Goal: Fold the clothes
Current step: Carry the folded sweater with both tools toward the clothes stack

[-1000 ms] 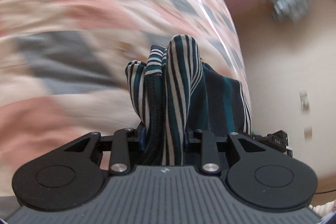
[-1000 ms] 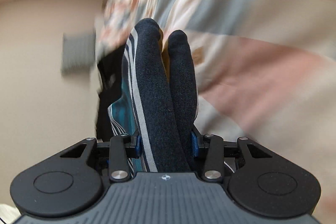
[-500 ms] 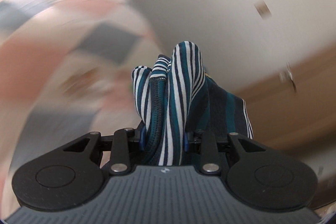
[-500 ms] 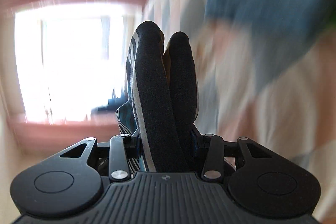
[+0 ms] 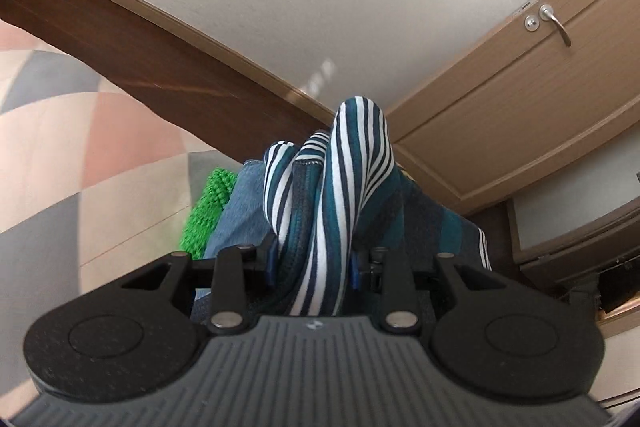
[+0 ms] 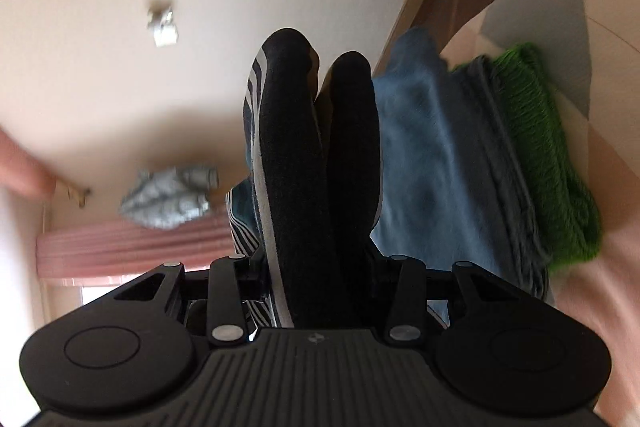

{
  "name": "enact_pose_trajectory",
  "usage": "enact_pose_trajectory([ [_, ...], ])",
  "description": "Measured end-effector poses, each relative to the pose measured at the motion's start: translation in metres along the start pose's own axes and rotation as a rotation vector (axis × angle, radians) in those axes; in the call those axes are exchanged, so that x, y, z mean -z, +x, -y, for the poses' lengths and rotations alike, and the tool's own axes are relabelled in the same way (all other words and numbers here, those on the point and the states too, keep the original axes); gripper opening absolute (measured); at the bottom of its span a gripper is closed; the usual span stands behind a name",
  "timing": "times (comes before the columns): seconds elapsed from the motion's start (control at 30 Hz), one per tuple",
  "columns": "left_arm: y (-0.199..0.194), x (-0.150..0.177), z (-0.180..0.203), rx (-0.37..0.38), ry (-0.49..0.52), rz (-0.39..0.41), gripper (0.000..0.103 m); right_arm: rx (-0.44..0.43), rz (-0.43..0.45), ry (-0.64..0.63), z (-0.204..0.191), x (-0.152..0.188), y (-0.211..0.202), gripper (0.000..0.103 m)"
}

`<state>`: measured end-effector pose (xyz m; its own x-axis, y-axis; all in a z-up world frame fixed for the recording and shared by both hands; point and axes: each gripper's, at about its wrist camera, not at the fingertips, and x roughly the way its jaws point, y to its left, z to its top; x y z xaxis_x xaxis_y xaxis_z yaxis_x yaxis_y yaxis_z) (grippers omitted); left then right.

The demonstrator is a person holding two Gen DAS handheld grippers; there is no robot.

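Observation:
My left gripper (image 5: pixel 320 163) is shut on a teal, navy and white striped garment (image 5: pixel 340 187) that wraps over its fingers and hides them. My right gripper (image 6: pixel 320 99) is shut on the same striped garment (image 6: pixel 296 155), here its dark navy part, which covers both fingers. Just beyond the grippers lies a stack of folded clothes: a blue item (image 6: pixel 424 155) over a grey one, with a green knit (image 6: pixel 548 155) beneath. The stack also shows in the left wrist view, blue (image 5: pixel 244 211) and green (image 5: pixel 204 215).
The stack lies on a bedspread (image 5: pixel 80 155) with pink, grey and cream shapes. Behind it are a dark wooden board (image 5: pixel 160 67), a white wall and a wooden door with a handle (image 5: pixel 554 23). Pink curtains (image 6: pixel 132 247) and a ceiling lamp (image 6: pixel 168 197) show in the right wrist view.
Both grippers have swung round with the striped garment still clamped. The views went from the blurred bedspread to the wall, door and the folded stack, which is now close ahead.

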<state>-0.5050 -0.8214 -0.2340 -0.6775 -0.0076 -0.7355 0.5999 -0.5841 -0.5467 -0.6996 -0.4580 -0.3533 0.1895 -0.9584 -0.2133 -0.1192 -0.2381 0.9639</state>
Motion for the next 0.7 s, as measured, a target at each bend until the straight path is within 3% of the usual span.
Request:
enact_pose_trajectory([
  [0.2,0.04,-0.003,-0.04,0.0,-0.057,-0.017,0.031,0.071,0.034,-0.042,0.025,-0.008,0.018,0.043],
  [0.37,0.013,0.004,-0.046,-0.035,-0.078,0.068,0.033,0.186,-0.007,-0.261,0.002,-0.033,0.031,0.055],
  [0.43,-0.004,0.0,-0.044,-0.082,-0.082,0.131,0.032,0.264,-0.004,-0.4,-0.02,-0.035,0.03,0.06],
  [0.5,-0.021,-0.002,-0.031,-0.108,-0.044,0.208,0.031,0.337,0.053,-0.559,-0.046,-0.034,0.025,0.064],
  [0.57,-0.028,-0.004,-0.013,-0.076,-0.004,0.275,0.031,0.4,0.138,-0.726,-0.071,-0.022,0.022,0.064],
  [0.63,-0.02,-0.006,0.007,-0.043,0.054,0.297,0.031,0.417,0.22,-0.893,-0.092,-0.006,0.02,0.064],
  [0.7,0.0,-0.005,0.02,-0.054,0.122,0.281,0.031,0.414,0.233,-1.083,-0.105,0.011,0.038,0.064],
])
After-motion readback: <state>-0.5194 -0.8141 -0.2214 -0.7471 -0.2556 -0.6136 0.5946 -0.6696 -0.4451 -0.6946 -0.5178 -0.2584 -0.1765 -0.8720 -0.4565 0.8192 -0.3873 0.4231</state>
